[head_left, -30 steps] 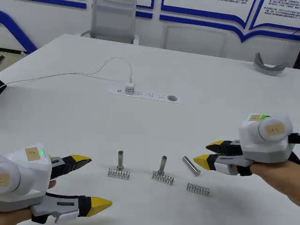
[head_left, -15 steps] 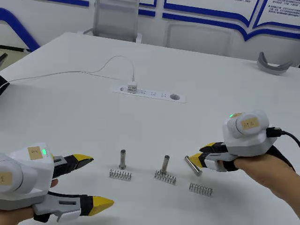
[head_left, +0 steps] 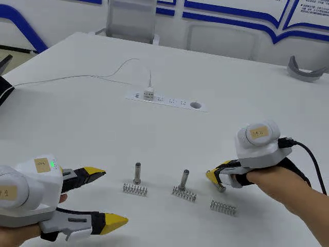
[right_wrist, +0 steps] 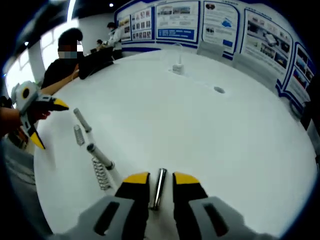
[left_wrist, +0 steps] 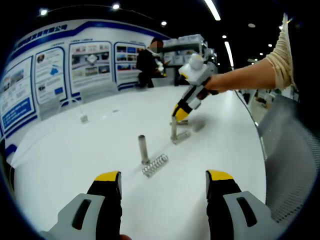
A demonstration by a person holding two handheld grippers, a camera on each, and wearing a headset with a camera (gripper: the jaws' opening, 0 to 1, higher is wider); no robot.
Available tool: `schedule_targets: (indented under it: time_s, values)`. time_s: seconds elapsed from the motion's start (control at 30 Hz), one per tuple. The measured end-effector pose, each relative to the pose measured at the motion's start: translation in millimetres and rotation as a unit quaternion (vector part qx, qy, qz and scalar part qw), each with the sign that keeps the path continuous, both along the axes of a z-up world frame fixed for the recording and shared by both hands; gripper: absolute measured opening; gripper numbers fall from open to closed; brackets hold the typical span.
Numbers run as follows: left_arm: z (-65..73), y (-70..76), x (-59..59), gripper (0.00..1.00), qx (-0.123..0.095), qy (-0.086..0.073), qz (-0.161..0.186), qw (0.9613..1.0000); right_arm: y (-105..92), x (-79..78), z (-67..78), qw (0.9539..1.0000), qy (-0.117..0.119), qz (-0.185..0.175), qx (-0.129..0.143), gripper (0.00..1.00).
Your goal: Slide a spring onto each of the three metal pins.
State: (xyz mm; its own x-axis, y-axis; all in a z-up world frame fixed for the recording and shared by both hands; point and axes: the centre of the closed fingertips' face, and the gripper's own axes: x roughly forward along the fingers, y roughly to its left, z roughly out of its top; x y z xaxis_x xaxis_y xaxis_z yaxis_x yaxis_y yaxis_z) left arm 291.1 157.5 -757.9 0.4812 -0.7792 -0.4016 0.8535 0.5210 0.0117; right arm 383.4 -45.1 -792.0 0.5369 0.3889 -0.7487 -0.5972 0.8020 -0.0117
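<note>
Pin [right_wrist: 159, 187] in R tongs [right_wrist: 161, 176]; sticker [head_left: 258, 132] txt illegible

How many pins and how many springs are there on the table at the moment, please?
Pins: 3
Springs: 3
Total: 6
</note>
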Motion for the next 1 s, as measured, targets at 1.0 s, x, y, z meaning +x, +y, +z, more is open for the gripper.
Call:
schedule_targets:
  time_s: [1.0]
  values:
    - [0.9,-0.4,4.3,0.69,-0.008,-0.001,0.004,1.0000,-2.9,0.2,-13.1,0.9985,0.032,-0.014,-0.042,0.10]
